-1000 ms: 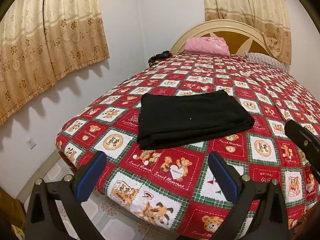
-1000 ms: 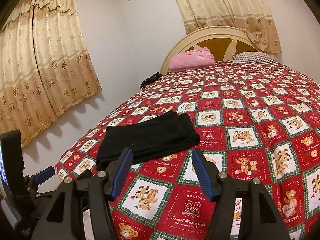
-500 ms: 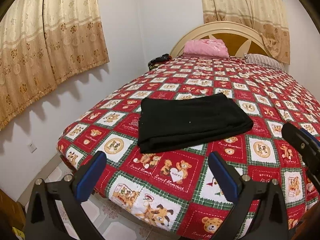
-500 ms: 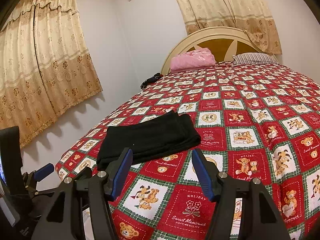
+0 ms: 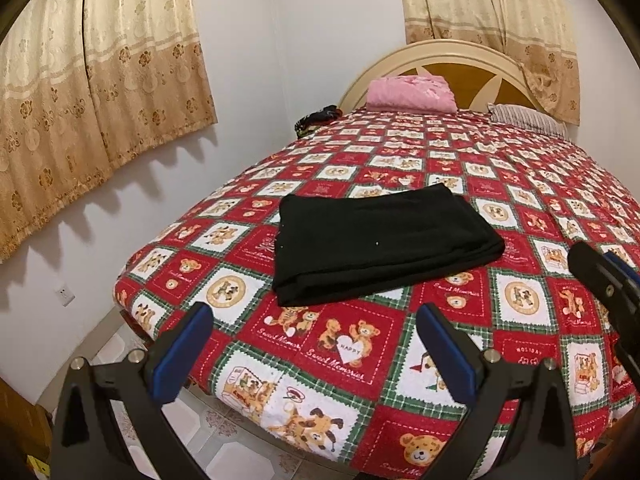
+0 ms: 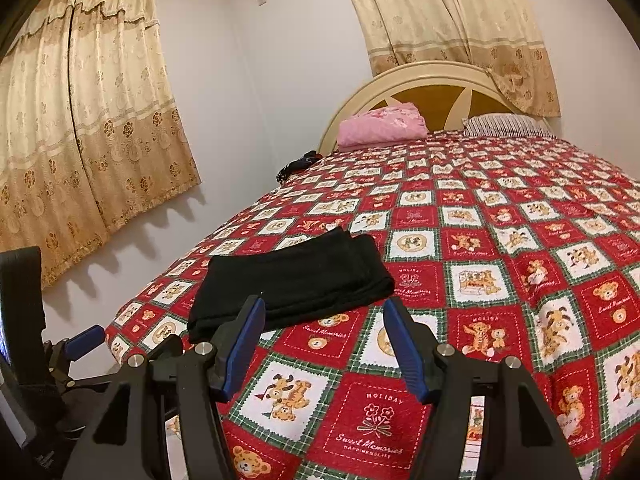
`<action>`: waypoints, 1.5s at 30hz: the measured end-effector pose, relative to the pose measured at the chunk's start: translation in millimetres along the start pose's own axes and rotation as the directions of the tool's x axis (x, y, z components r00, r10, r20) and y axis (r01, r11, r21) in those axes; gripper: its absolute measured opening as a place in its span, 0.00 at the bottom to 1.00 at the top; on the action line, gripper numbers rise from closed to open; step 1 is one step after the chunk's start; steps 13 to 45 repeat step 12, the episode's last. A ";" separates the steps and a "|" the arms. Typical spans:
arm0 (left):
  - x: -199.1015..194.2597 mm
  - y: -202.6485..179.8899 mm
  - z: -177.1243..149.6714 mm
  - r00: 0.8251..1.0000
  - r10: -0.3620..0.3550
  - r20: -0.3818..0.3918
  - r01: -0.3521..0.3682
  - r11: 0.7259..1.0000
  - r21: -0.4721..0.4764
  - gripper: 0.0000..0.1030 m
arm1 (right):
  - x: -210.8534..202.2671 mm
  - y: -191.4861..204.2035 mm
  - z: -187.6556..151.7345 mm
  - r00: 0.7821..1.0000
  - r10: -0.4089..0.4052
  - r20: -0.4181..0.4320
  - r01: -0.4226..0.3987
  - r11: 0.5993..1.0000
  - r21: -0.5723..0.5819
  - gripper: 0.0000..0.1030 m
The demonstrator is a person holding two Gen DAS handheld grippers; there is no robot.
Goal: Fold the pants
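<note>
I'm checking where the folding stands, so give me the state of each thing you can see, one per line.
Pants: folded into a flat black stack, lying on the bedspread near the bed's corner, not held.
Left gripper: fingers open, nothing between them.
Right gripper: fingers open, nothing between them.
Bedspread: spread flat over the bed.
Pink blanket: folded, at the headboard.
Curtains: drawn shut.
</note>
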State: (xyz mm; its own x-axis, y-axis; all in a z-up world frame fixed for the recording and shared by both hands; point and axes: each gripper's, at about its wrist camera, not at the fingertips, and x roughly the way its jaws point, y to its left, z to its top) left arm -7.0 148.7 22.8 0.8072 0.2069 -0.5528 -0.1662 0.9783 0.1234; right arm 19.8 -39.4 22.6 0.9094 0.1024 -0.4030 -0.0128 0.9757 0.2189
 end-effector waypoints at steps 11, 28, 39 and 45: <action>4.7 -2.1 -2.7 0.995 -0.090 -0.041 0.089 0.996 -0.020 1.00 | 4.2 -2.8 -4.9 1.000 -0.010 -0.012 0.010 1.000 -0.001 0.62; 5.1 -1.7 -2.5 0.995 -0.091 -0.043 0.090 0.996 -0.024 1.00 | 4.6 -3.0 -4.9 1.000 -0.013 -0.014 0.013 1.000 -0.001 0.62; 5.1 -1.7 -2.5 0.995 -0.091 -0.043 0.090 0.996 -0.024 1.00 | 4.6 -3.0 -4.9 1.000 -0.013 -0.014 0.013 1.000 -0.001 0.62; 5.1 -1.7 -2.5 0.995 -0.091 -0.043 0.090 0.996 -0.024 1.00 | 4.6 -3.0 -4.9 1.000 -0.013 -0.014 0.013 1.000 -0.001 0.62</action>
